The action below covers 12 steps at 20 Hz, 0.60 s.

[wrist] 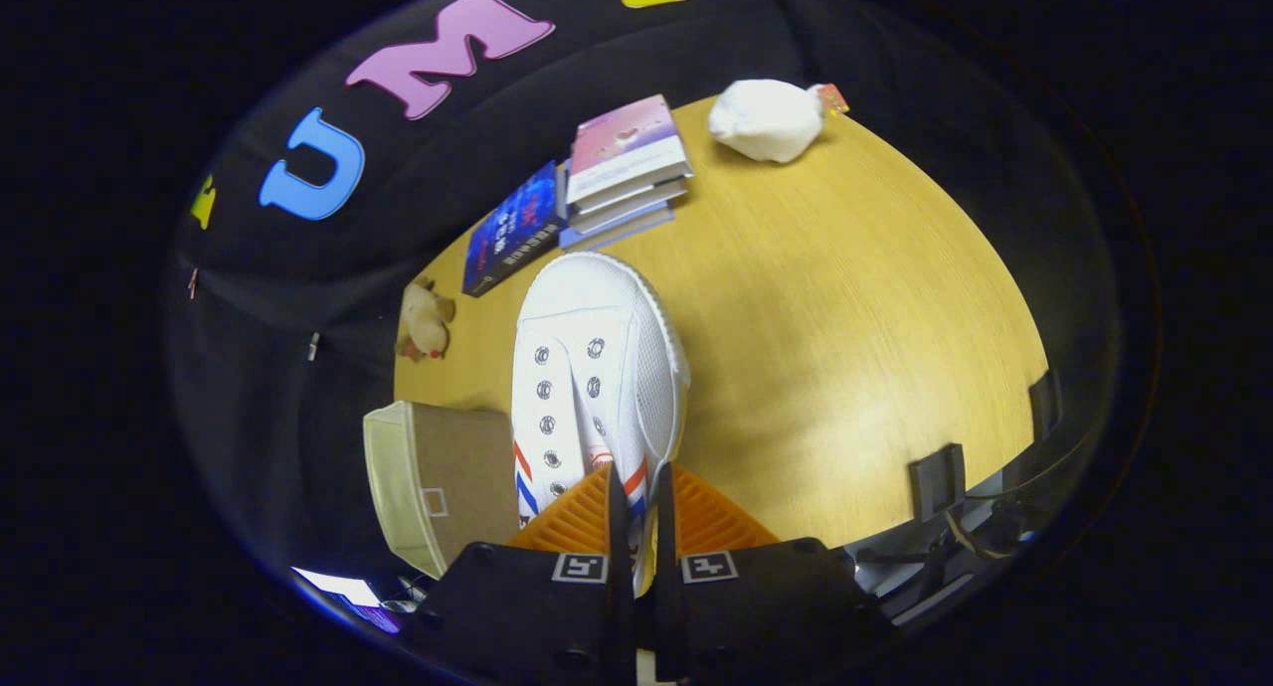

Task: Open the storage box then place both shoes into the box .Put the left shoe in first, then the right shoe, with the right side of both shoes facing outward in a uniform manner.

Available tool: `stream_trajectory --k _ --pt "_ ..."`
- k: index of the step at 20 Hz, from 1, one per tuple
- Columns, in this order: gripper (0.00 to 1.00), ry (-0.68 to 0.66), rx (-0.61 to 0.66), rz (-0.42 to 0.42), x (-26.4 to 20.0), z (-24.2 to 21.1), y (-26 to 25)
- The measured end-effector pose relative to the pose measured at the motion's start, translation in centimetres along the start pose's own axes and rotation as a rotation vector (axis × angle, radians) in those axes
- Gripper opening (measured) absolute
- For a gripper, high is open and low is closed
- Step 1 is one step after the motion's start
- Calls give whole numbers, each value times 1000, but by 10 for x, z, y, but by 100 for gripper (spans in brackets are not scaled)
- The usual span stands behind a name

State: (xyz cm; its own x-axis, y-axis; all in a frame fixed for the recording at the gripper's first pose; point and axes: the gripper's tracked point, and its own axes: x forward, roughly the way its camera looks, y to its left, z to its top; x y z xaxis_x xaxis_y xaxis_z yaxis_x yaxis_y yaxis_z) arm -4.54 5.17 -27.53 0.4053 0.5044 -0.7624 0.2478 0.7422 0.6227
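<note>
The gripper (pixel 636 507) has its two fingers drawn almost together, pinching the rear part of a white shoe (pixel 597 368) by a thin wall of its upper near the heel opening. The shoe hangs lifted above the bench (pixel 845 348), toe pointing away from the fingers. Its canvas looks finely woven with a mesh-like grain on the side panel, the toe cap is smooth and rounded, and two rows of metal-ringed eyelets run down the unlaced front. Red and blue diagonal stripes mark the side close to the fingers.

The storage box (pixel 438 482) sits just left of the fingers at the bench's near left edge: a squarish, cream-walled box with a flat brown cardboard-like face bearing a small label frame. Whether it stands open cannot be told from this angle.

The bench is pale wood-grain laminate, smooth with a soft sheen. Toward its far edge lies a stack of books (pixel 627 164), with a dark blue book (pixel 512 231) flat beside them. A soft, lumpy white pouch (pixel 766 119) rests near the far right corner, and a small plush toy (pixel 426 320) sits at the left edge, between the books and the box.

Right of the shoe the bench surface lies broad and bare out to its right edge, where two dark clamps (pixel 937 479) grip the rim.
</note>
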Motion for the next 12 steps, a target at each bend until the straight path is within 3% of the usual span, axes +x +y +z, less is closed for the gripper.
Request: stream_trajectory --k 9,12 --pt "12 22 -109 182 -11 -18 174" --pt "12 81 -130 181 7 -42 209"
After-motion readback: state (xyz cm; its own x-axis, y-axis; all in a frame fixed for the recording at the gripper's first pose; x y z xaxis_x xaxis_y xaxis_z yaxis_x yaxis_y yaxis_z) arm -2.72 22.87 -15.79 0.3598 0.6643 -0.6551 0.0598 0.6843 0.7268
